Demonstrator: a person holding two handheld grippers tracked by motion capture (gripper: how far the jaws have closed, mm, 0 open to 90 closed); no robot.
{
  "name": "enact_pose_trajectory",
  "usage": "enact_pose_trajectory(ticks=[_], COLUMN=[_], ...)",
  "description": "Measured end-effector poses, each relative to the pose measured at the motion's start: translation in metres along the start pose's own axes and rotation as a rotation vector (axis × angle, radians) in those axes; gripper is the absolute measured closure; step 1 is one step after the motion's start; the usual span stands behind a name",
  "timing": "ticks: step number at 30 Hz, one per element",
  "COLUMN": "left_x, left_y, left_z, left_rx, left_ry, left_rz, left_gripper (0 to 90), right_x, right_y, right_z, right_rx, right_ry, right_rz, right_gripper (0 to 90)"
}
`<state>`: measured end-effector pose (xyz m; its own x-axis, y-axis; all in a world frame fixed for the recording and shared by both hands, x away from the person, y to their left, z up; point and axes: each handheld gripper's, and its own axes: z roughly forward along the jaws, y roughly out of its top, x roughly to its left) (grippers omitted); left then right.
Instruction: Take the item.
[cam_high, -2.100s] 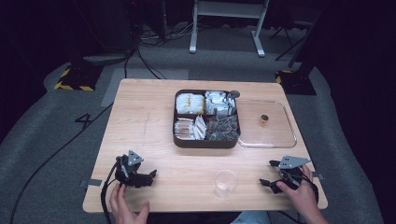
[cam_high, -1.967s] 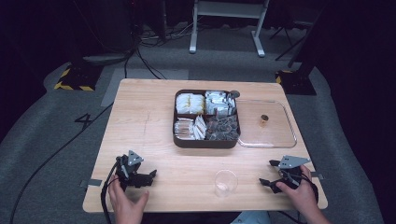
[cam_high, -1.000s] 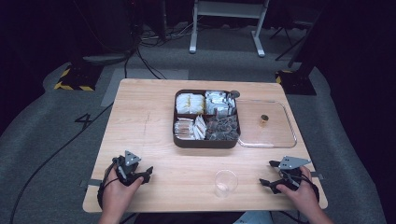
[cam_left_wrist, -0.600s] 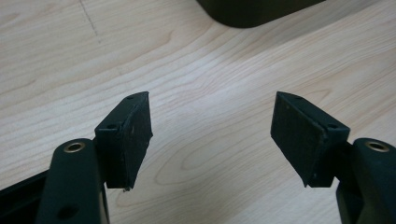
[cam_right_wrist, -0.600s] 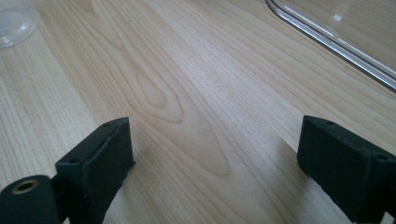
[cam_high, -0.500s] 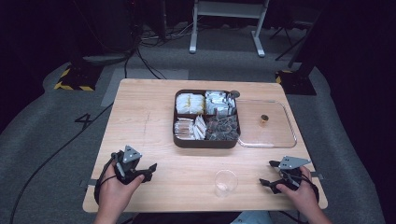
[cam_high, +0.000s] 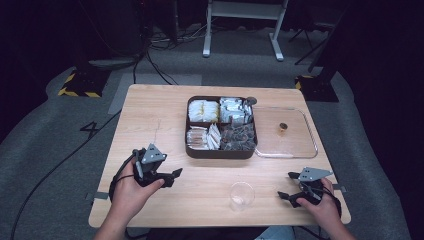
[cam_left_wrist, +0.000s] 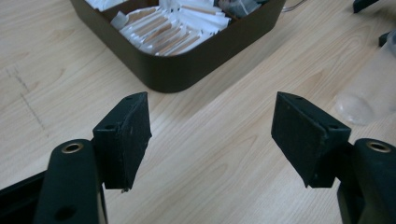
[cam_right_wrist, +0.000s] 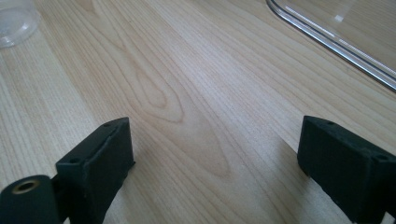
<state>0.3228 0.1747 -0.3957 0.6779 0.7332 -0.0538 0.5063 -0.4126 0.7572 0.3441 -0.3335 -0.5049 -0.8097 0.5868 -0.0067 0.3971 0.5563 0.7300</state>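
A dark brown box (cam_high: 220, 150) with four compartments of wrapped sachets stands mid-table; its near wall (cam_left_wrist: 187, 65) lies ahead of my left gripper. Its clear lid (cam_high: 295, 145) lies flat to the right, a small brown knob (cam_high: 283, 128) on it. A clear plastic cup (cam_high: 242, 195) stands near the front edge. My left gripper (cam_high: 175, 177) is held at the front left, open and holding nothing (cam_left_wrist: 212, 135), pointing toward the box and the cup (cam_left_wrist: 369, 88). My right gripper (cam_high: 285, 186) rests at the front right, open with bare wood between its jaws (cam_right_wrist: 215, 158).
The wooden table (cam_high: 150, 115) has bare room on its left half and between the grippers. The lid's rim (cam_right_wrist: 336, 44) runs ahead of the right gripper, and the cup's base (cam_right_wrist: 14, 21) sits off to its left. Cables trail on the grey floor (cam_high: 60, 145).
The left hand has lifted its gripper off the table and carried it slightly forward toward the box. The right gripper has stayed where it was.
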Motion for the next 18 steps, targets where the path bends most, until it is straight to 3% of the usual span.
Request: enact_pose_trajectory(ticks=[7,18], left_x=[0.002,0.006], left_y=[0.017,0.057], left_z=[0.003,0.015], left_rx=[-0.019,-0.045], left_ry=[-0.014,-0.047], left_rz=[0.021,0.065], left_gripper=[29.2,29.4], right_x=[0.0,0.0], right_y=[0.0,0.0], right_z=[0.0,0.0], right_rx=[0.0,-0.002], right_ry=[0.0,0.003], right_rz=[0.001,0.003], right_gripper=[10.5,11.0])
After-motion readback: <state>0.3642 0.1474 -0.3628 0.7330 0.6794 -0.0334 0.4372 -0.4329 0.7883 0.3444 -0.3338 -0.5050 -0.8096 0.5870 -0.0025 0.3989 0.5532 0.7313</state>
